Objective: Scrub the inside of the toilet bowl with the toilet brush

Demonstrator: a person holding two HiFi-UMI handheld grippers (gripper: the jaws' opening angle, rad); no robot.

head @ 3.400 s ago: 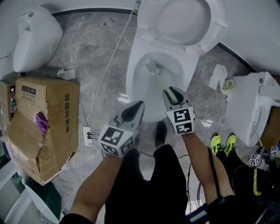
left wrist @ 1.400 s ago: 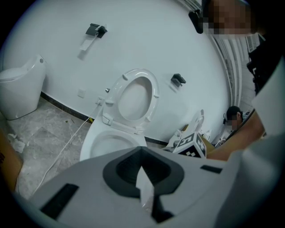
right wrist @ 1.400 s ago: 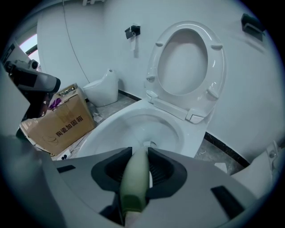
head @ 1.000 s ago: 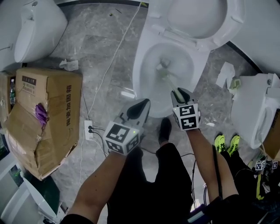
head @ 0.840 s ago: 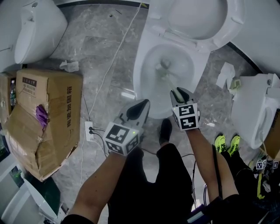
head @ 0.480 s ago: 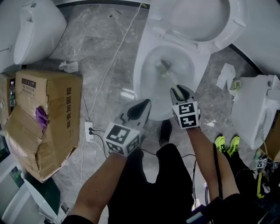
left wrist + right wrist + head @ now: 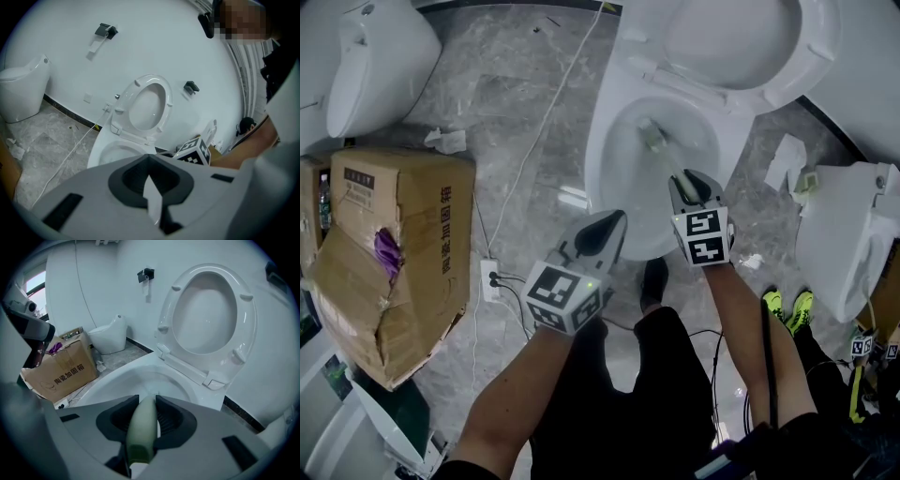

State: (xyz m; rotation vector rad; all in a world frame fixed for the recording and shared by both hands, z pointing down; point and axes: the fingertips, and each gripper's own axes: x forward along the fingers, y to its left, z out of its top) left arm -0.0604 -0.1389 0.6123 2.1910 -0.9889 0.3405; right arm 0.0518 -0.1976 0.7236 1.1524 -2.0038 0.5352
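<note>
- Head view: the toilet bowl (image 7: 598, 155) stands far and centre on the grey marbled floor (image 7: 487, 84), with its glossy oval seat (image 7: 811, 56) tipped up behind it.
- The right tongs (image 7: 692, 181) hang over the bowl's near rim, clamped on the toilet brush (image 7: 651, 134). Its pale green handle slants down and far-left, and the head is low inside the bowl.
- The left tongs (image 7: 612, 220) are just left of them, near the bowl's outer wall, and carry nothing.
- On the left lies a torn cardboard box (image 7: 403, 234) with something purple (image 7: 386, 255) showing through a rip. A white cable (image 7: 539, 122) runs from a power strip (image 7: 490, 281) towards the far wall, and crumpled tissue (image 7: 445, 141) lies close by.
- A second toilet (image 7: 366, 56) is cut off far-left, and another white fixture (image 7: 844, 234) stands at the right. Beside that fixture are yellow-green shoes (image 7: 787, 305).
- Left gripper view: the jaws are drawn together with only a thin pale sliver between the dark pads. The bowl and raised seat lie beyond them, and the grey body hides the near rim.
- Right gripper view: the ribbed dark pads close on the smooth rounded handle. The jaws hide the brush head, so we cannot make out the bristles here. The box and the second toilet sit far-left against the white wall.
</note>
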